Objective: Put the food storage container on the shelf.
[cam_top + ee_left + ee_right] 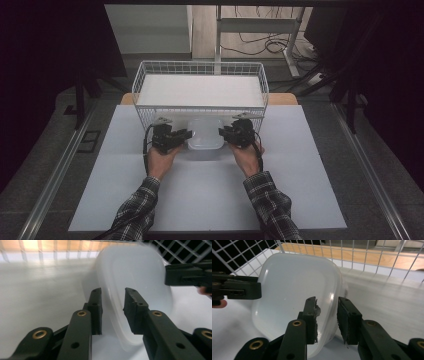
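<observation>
A translucent white plastic container (205, 134) rests on the white table sheet (200, 200), just in front of a white wire basket (200, 62). My left gripper (186, 135) is at its left side and my right gripper (223, 132) at its right side. In the left gripper view the container's (135, 270) rim runs between the two jaws of the left gripper (112, 297), with a gap on each side. In the right gripper view the container's (294, 285) rim likewise lies between the spread jaws of the right gripper (327, 307). Each view also shows the opposite gripper across the container.
The wire basket's mesh (362, 255) stands right behind the container, holding a flat white panel (200, 90). A wooden tabletop edge (282, 98) shows beside the basket. Dark floor and metal rails (55, 170) flank the sheet, with cables and a desk frame behind.
</observation>
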`<state>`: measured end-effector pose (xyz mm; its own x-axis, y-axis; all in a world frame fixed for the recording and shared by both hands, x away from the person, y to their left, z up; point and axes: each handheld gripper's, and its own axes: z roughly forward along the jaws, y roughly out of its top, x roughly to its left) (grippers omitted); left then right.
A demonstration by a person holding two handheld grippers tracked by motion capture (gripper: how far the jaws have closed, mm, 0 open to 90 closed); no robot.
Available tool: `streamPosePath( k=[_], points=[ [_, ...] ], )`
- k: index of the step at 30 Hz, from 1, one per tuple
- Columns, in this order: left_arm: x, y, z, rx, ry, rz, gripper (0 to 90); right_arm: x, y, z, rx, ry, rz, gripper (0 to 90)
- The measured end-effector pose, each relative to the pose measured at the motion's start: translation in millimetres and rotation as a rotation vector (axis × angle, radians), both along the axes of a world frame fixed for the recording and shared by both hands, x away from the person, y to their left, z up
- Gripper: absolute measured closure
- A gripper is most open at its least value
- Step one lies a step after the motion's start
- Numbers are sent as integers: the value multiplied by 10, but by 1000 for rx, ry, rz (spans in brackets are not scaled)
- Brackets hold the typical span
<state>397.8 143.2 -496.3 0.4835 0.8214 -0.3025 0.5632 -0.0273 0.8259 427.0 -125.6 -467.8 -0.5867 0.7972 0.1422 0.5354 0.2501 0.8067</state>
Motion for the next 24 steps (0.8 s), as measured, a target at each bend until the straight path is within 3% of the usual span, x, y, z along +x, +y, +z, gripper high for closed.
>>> streamPosePath(
  k=[2, 3, 4, 6, 9, 10, 12, 14, 17, 22, 24],
  points=[
    [8, -19, 16, 17, -11, 13, 699, 9, 27, -16, -17, -3, 10, 688],
    [34, -48, 39, 53, -22, 24, 700, 13, 42, -34, -7, -19, -3, 689],
    [34, -48, 39, 53, -22, 24, 699, 13, 42, -34, -7, -19, -3, 689],
    [68, -92, 60, 100, -44, 41, 698, 43, 34, -52, 15, -22, -20, 677],
    [51, -119, 92, 118, -59, 56, 657, 56, 40, -44, 1, -46, -28, 692],
    [21, -110, 106, 93, -62, 49, 630, 47, 38, -31, -9, -53, -33, 706],
    [-86, -97, 149, 83, -80, 19, 601, 17, 5, 11, 2, -64, -22, 750],
    [-220, -98, 189, 126, -108, 4, 550, -39, -42, 68, 0, -81, -9, 808],
    [-436, -51, 214, 131, -136, -29, 450, -129, -122, 132, 19, -86, 16, 881],
    [-784, 36, 192, 158, -151, -80, 283, -277, -187, 133, 44, -66, 47, 891],
    [-918, 89, 156, 148, -151, -90, 240, -337, -190, 124, 40, -60, 63, 891]
  ],
)
